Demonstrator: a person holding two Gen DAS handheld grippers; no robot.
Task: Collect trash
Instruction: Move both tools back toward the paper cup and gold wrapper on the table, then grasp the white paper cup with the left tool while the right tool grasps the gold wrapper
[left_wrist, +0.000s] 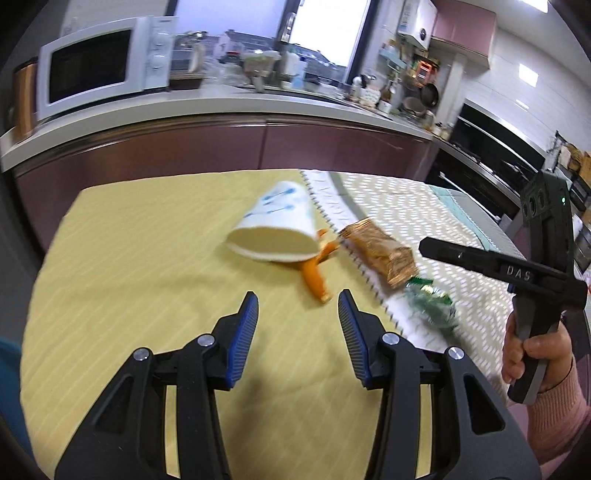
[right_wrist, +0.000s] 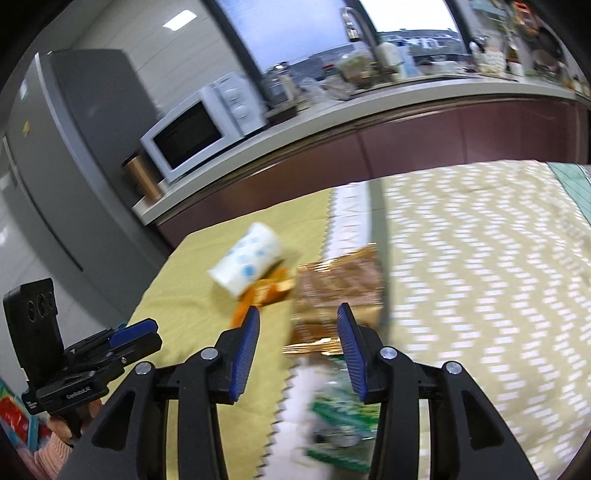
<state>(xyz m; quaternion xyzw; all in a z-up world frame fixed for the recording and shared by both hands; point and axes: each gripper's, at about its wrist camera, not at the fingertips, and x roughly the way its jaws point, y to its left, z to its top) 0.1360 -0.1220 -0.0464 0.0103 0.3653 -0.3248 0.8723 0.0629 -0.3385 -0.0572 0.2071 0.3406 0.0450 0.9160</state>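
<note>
Behind the yellow tablecloth (left_wrist: 140, 258), a microwave (left_wrist: 99, 70) sits on the kitchen counter (left_wrist: 258, 107).

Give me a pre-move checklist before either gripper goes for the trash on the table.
1. left gripper jaws apart, nothing between: ok.
2. right gripper jaws apart, empty: ok.
3. paper cup reachable, lying on its side: ok.
4. orange peel free to pick: not ok, partly under the cup.
5. brown wrapper ahead of the right gripper: ok.
6. green wrapper clearly seen: cannot tell, blurred.
</note>
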